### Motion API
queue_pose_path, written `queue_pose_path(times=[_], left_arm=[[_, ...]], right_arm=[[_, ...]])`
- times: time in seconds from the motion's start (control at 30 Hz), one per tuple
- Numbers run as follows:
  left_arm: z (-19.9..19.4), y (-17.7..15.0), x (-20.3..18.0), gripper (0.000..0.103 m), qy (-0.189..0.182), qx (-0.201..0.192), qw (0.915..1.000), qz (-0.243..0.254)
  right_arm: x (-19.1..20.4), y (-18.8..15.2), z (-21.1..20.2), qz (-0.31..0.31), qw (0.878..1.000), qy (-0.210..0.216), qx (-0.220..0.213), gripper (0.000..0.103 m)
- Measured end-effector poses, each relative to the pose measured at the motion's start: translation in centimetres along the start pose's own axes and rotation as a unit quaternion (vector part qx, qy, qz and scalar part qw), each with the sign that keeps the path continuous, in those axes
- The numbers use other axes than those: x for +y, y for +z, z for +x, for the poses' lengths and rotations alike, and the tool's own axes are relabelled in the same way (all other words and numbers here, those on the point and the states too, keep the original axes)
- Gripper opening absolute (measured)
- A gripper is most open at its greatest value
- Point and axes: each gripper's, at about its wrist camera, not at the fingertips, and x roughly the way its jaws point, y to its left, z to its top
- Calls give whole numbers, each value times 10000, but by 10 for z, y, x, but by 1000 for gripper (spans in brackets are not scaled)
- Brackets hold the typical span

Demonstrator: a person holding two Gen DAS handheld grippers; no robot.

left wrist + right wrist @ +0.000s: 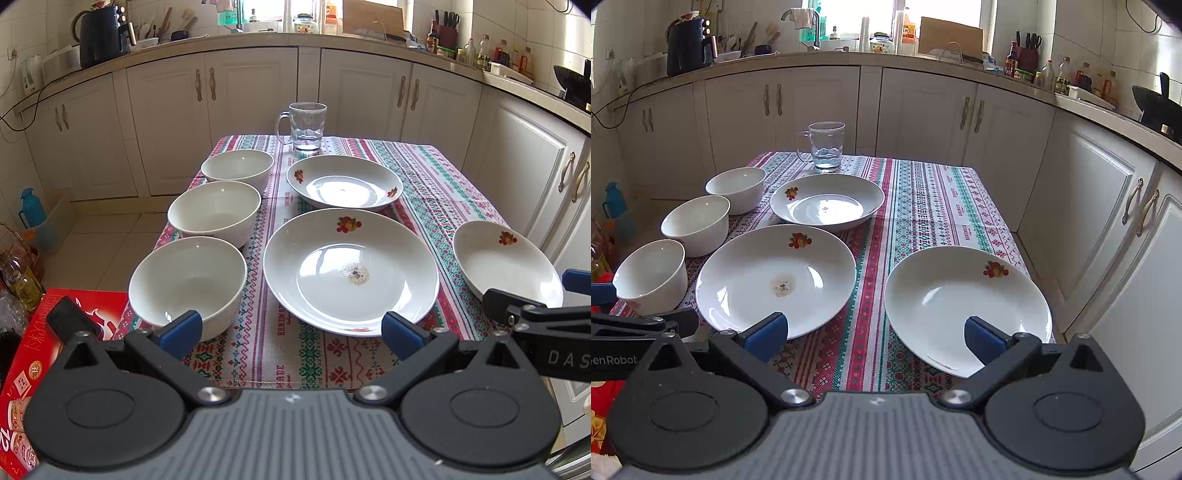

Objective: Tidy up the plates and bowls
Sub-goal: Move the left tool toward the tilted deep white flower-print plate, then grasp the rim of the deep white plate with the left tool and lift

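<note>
Three white bowls stand in a column down the left of the patterned tablecloth: far (236, 168), middle (214, 210), near (188, 280). Beside them lie two white plates with fruit prints, far (343, 182) and near (351, 271). A third plate (967, 306) lies by the table's right edge. My left gripper (291, 332) is open at the front edge, spanning the near bowl's rim and the near plate's rim. My right gripper (875, 334) is open, its right finger in front of the third plate's near rim; contact cannot be told.
A glass mug (306, 127) stands at the table's far edge. A red box (74, 332) and oil bottles (22, 277) sit low to the left. White cabinets (1108, 221) run close along the right and behind the table.
</note>
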Motion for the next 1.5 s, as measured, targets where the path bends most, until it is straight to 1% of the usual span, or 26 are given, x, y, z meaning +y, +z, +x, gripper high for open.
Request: queue_pose_path(times=[0.73, 0.87, 0.97, 1.07, 1.17, 1.27, 1.37, 1.43, 1.5], left_arm=[[0, 1, -1, 102, -27, 1, 10000, 1], [2, 3, -2, 102, -58, -60, 10000, 1], [4, 6, -4, 102, -120, -63, 9999, 89], [3, 11, -6, 102, -157, -167, 9995, 227], [2, 18, -9, 102, -269, -284, 9986, 356], [5, 25, -10, 102, -516, -286, 9976, 375], [9, 30, -14, 102, -670, -282, 9962, 479], [9, 35, -18, 102, -804, -400, 9942, 600], [11, 40, -23, 102, -798, -470, 9935, 661]], right_arm=[[0, 2, 0, -31, 10000, -17, -7, 103], [-2, 3, 1, -22, 10000, -3, -19, 103], [-3, 5, 2, -51, 10000, -16, -39, 103], [-4, 7, 1, -85, 9999, -11, -89, 103], [-8, 11, -1, -88, 9998, 20, -179, 103], [-15, 15, -3, -98, 9995, 53, -295, 103], [-21, 18, -3, -142, 9992, 18, -368, 103], [-28, 19, -3, -174, 9988, 23, -460, 103], [-38, 19, -5, -188, 9982, 137, -558, 103]])
